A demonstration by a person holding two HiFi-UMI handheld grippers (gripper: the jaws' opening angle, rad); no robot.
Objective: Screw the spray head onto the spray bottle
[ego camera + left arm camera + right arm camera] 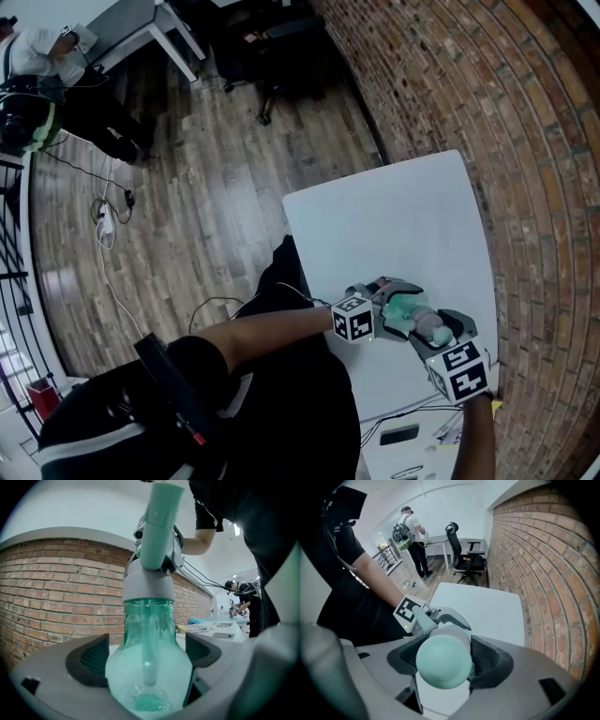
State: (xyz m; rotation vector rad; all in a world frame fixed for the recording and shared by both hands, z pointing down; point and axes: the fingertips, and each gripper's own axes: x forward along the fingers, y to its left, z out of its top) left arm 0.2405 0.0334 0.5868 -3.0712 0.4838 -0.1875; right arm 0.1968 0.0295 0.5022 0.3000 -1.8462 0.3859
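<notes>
The spray bottle [149, 634] is gripped round its clear green body by the left tongs [149, 656], whose dark pads [89, 660] are pressed against it on either side. A pale dip tube [149, 663] is seen inside the bottle, between those pads. Beyond the left tongs, the bottle's neck is covered by a grey collar [148, 585], and past that the mint-green spray head [157, 531] is set in line with the bottle. How far the collar is threaded on cannot be told.

The spray head is clamped by the right tongs [445, 660]. In the right gripper view its rounded end fills the gap between the two black pads [492, 660], which are closed against it. In the head view the two tongs are seen facing each other, close together, with bottle and head spanning between them. Both are held over the near end of the white worktop [394, 216]. A brick wall [543, 573] is seen to the right of the right tongs, and an office chair [461, 550] stands past the worktop's far end.
</notes>
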